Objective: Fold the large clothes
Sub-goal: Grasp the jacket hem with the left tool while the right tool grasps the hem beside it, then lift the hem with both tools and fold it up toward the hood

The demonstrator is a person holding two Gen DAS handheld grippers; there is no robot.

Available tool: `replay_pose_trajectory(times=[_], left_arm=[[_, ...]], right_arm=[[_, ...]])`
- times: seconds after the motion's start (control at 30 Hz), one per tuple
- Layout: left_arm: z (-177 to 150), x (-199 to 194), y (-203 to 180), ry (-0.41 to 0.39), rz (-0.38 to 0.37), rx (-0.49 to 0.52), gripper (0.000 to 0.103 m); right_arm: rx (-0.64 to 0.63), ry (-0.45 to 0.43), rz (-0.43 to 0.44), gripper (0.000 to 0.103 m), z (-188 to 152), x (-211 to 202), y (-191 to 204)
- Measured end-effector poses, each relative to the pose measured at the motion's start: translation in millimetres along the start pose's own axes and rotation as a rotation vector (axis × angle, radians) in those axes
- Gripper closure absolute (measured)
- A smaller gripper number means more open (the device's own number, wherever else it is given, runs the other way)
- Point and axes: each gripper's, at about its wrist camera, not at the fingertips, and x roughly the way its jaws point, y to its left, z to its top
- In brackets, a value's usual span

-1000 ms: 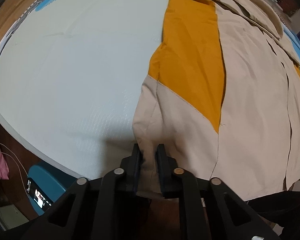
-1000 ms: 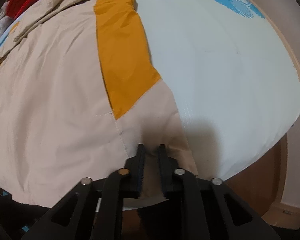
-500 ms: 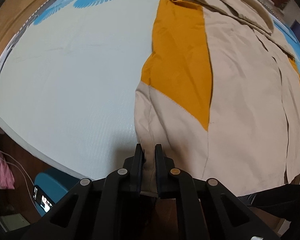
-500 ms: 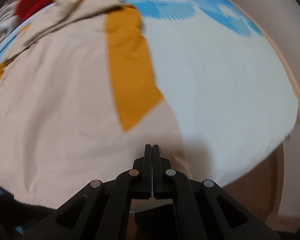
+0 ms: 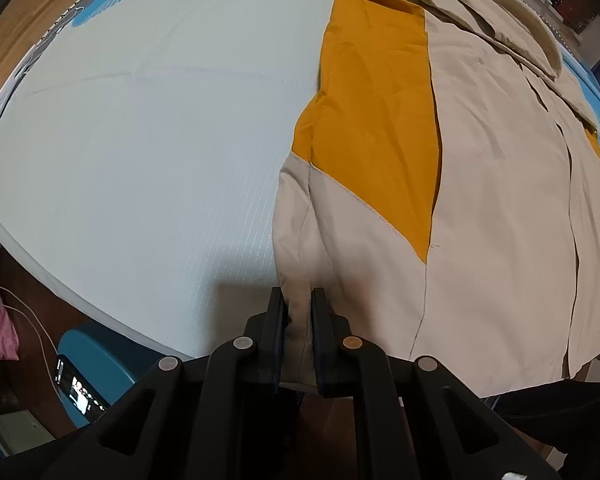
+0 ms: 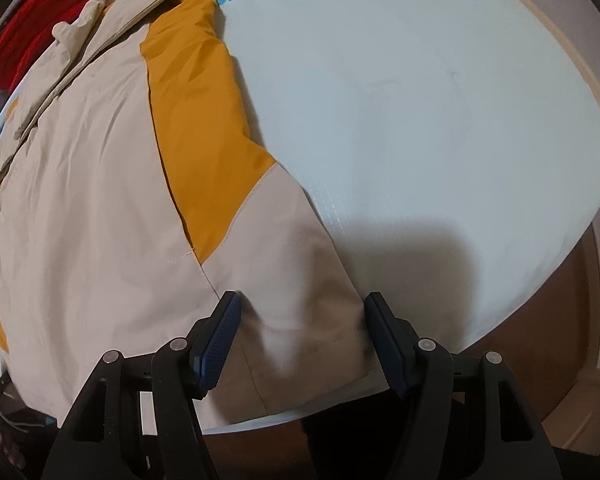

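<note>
A large beige jacket [image 5: 492,208] with mustard-yellow panels [image 5: 372,120] lies spread flat on a pale bed [image 5: 148,140]. My left gripper [image 5: 299,300] is shut on the jacket's lower left hem corner, with a fold of beige cloth pinched between its pads. In the right wrist view the same jacket [image 6: 80,200] fills the left half. My right gripper [image 6: 302,304] hangs over the jacket's lower right hem corner [image 6: 300,320]; its jaws are opening and stand wide, the cloth lying flat beneath them, untouched by the pads.
The bed sheet [image 6: 420,120] has a blue feather print at the far end. A red garment [image 6: 40,20] lies beyond the collar. A teal stool [image 5: 96,364] with a phone stands below the bed's edge. A wooden floor [image 6: 560,320] shows past the edge.
My right gripper has let go of the hem corner and its jaws have spread wide. The left gripper stays shut on its corner, and the jacket lies flatter.
</note>
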Motion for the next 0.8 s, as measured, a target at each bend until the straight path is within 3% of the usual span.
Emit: replay_pose_trajectory(times=[0.07,0.17,0.2,0.4,0.5,0.8], left_arm=[[4,0,2,0.002,0.003,0.004,0.093],[6,1,2,0.000,0.008,0.010,0.093],[6,2,-2,-0.002,0.007,0.009,0.093],[4,-20,6,-0.025,-0.083,-0.027,0.094],[7,-49,7,-0.052,-0.177,-0.010,0.095],[5,-137,22,-0.151,-0.367,0.048,0.095]], right_arm=[[-0.018,-0.009,-0.016,0.052,0,-2,0],[0.009,-0.020,0.027,0.088,1,-7,-5],[0.020,-0.024,0.057,0.094,1,-11,-6],[0.101,-0.075,0.172,0.097,0,-40,-21],[0.123,-0.121,0.262,0.098,-1,-69,-28],[0.030,-0.287,0.396,0.099,-11,-165,-16]])
